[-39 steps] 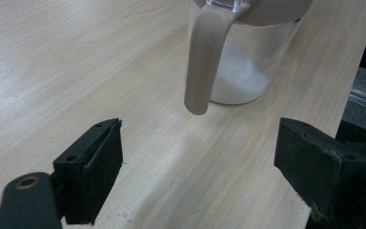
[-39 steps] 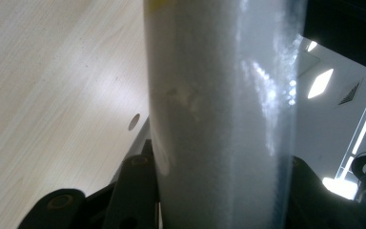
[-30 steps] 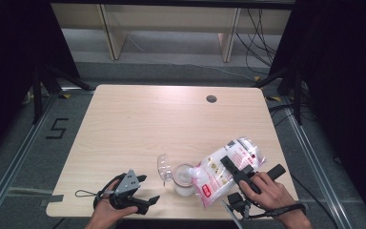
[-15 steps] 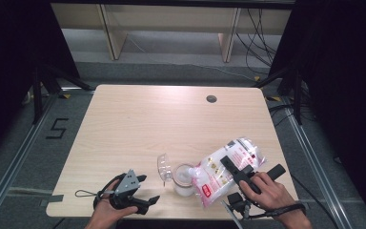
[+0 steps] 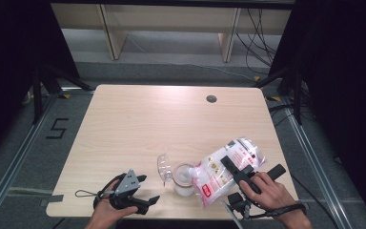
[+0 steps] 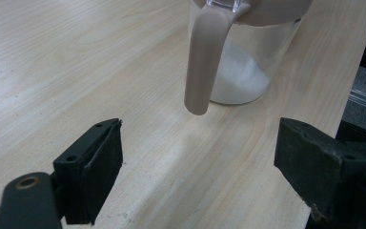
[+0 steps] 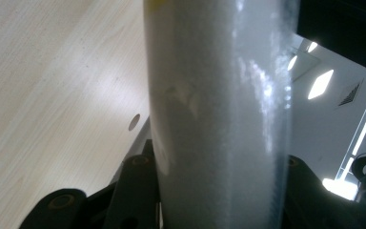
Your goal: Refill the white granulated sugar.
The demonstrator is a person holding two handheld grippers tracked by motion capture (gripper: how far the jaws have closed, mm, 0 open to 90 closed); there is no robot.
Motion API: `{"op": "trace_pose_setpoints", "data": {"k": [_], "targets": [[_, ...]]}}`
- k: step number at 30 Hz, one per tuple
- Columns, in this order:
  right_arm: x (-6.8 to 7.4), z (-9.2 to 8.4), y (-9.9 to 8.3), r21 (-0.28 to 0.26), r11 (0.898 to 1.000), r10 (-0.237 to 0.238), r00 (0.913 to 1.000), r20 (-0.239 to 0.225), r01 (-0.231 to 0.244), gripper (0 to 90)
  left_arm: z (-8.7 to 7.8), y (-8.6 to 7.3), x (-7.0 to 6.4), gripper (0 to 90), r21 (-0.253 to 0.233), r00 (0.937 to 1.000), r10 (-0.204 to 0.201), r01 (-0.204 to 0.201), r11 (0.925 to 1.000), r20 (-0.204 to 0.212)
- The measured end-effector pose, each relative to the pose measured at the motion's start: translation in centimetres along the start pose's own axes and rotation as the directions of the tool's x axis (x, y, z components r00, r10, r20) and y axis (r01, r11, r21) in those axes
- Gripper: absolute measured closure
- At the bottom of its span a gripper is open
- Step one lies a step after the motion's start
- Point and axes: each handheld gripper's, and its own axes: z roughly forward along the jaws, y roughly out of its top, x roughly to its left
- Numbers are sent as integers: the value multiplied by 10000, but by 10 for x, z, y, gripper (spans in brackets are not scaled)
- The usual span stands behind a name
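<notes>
A clear plastic bag of white grains (image 5: 217, 168) with red print lies tilted, its lower end over the mouth of a clear jar (image 5: 183, 181) near the table's front edge. My right gripper (image 5: 229, 164) is shut on the bag's middle. In the right gripper view the bag (image 7: 219, 109) stands between the jaws of this gripper (image 7: 219, 195). The jar (image 6: 250, 62) holds a little white powder, and its beige lid arm (image 6: 204, 62) hangs open at the side. My left gripper (image 5: 148, 189) rests open at the front left, apart from the jar; in its own view the left gripper (image 6: 198, 176) holds nothing.
The light wooden table (image 5: 138, 124) has a round cable hole (image 5: 211, 98) at the back right. The jar's clear lid (image 5: 163, 166) sticks out to its left. Metal rails and dark floor surround the table, with shelving legs behind.
</notes>
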Motion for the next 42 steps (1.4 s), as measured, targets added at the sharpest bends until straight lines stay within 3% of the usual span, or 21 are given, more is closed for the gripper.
{"op": "trace_pose_setpoints", "data": {"k": [33, 37, 41, 42], "targets": [[-2, 0, -1, -151, 9998, -99, 9999, 21, 99, 680, -1, 1, 0, 163, 97, 10000, -32, 32, 9999, 6], [-2, -1, 0, -173, 9998, -86, 10000, 20, 86, 680, -2, 1, 1, 163, 136, 9999, 112, -112, 9998, -5], [0, -1, 0, -118, 9998, 152, 9999, 61, -151, 682, -2, 1, 1, 163, 80, 10000, 30, -29, 10000, -60], [-1, -1, 0, -134, 9999, 104, 9999, -20, -104, 682, -1, 1, 1, 163, -127, 10000, -72, 72, 9999, -53]]}}
